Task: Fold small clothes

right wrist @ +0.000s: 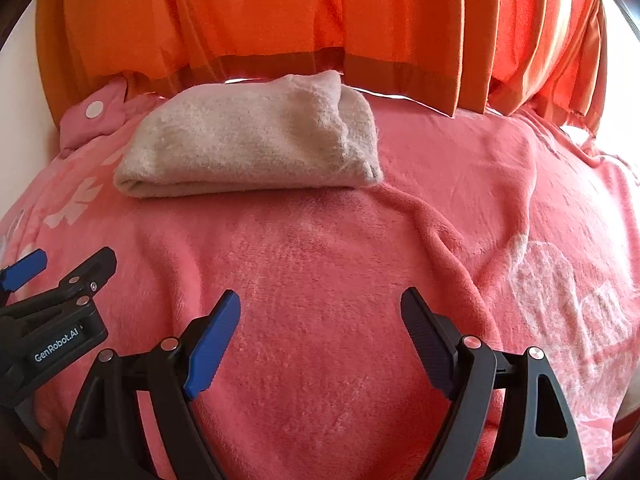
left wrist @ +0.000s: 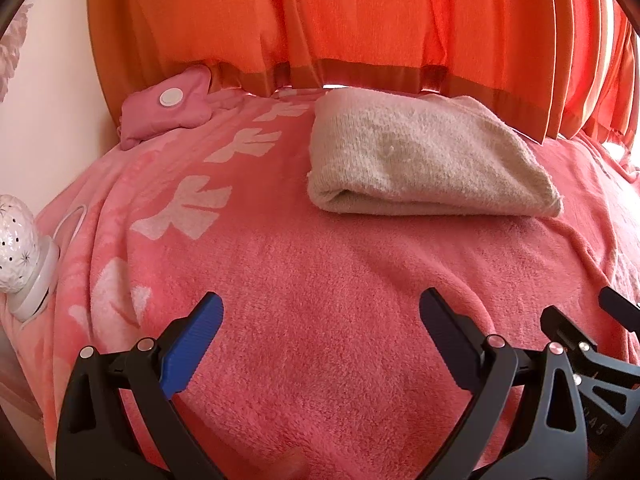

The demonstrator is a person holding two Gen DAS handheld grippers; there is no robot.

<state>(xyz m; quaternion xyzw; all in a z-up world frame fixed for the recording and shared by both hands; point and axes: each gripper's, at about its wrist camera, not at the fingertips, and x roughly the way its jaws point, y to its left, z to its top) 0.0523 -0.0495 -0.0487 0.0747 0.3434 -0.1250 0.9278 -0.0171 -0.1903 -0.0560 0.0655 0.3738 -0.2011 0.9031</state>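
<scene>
The white perforated egg-shaped lamp [left wrist: 16, 240] is chopped off by the left wrist view's edge. The small pink cushion with a white button [right wrist: 94, 120] sits half hidden behind the folded beige fuzzy cloth [right wrist: 252, 144], whose inner layers can't be made out.

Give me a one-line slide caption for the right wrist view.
Open right claw hovers empty over the pink blanket, facing the folded beige garment below orange curtains.

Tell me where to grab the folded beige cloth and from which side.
Take the beige cloth at its near rounded fold edge, coming in low from the front with the right gripper. That edge faces the open gripper, stacks the layers together, and probably lifts off the pink blanket without unfolding.
</scene>
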